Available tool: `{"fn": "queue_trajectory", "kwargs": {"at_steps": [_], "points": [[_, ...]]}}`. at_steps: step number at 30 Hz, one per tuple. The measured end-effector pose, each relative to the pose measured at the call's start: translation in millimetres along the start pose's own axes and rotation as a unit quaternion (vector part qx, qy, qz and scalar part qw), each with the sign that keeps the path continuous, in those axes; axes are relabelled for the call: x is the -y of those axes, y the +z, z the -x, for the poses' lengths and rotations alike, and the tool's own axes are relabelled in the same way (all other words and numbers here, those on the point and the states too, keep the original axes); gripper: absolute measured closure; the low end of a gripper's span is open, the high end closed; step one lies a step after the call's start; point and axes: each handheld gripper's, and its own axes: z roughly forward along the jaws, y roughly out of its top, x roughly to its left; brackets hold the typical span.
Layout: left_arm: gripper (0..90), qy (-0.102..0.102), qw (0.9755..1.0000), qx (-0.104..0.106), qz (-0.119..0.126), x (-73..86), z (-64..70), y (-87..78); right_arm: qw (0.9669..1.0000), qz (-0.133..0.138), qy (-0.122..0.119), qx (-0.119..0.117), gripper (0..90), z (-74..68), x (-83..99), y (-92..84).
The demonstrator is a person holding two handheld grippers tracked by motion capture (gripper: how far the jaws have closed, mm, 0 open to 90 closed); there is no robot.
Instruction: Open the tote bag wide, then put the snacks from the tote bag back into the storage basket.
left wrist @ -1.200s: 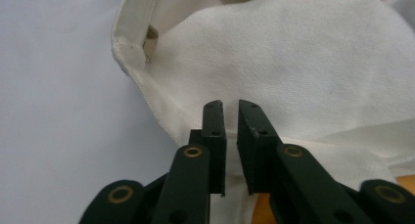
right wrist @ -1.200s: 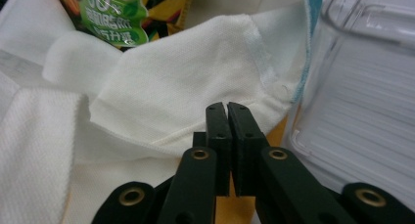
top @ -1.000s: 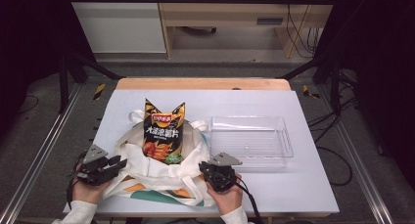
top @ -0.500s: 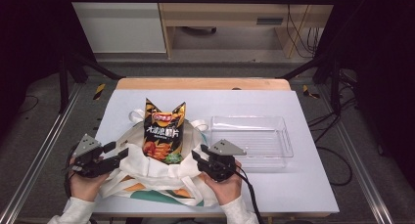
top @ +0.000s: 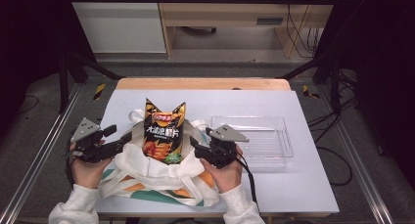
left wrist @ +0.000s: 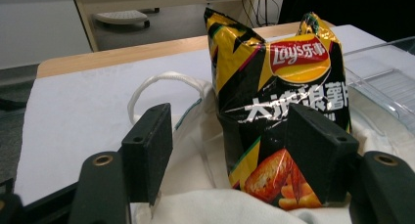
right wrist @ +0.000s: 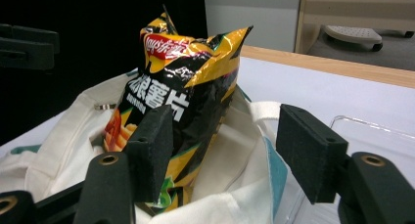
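Two grippers, left (top: 113,137) and right (top: 199,142), jaws just opened and holding nothing, flank a chip bag (top: 164,136) standing upright in a tote (top: 147,177) beside a tray (top: 259,141) on the desk (top: 303,185).

- chip bag (top: 164,136): bottom end hidden inside the white tote bag (top: 156,177) (how deep, can't tell)
- tote bag: near edge cut off by the high view's bottom border
- clear tray (right wrist: 377,136): cut by the right gripper view's right edge, partly behind a jaw
- small print on chip bag: unreadable
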Motion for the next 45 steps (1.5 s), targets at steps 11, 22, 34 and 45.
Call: {"fn": "queue_trajectory", "kwargs": {"at_steps": [11,22,34,45], "points": [[33.7,-0.011,0.9999,0.002,0.009,-19.3,-0.9,21.6,1.0000,-0.002,0.008,-0.003,34.9,-0.4,-17.6,18.9],[33.0,-0.002,0.9998,0.007,0.016,-34.6,1.3,42.3,0.9998,-0.007,0.021,0.000,32.9,-0.3,-24.2,40.2],[33.1,-0.011,0.9998,0.012,0.008,-43.2,-1.7,68.1,0.9994,-0.010,0.032,0.001,32.0,-3.8,-32.8,70.0],[37.6,-0.010,0.9996,0.024,-0.012,-40.0,-3.6,83.9,0.9988,-0.013,0.043,0.021,32.4,-1.0,-37.7,88.2]]}}
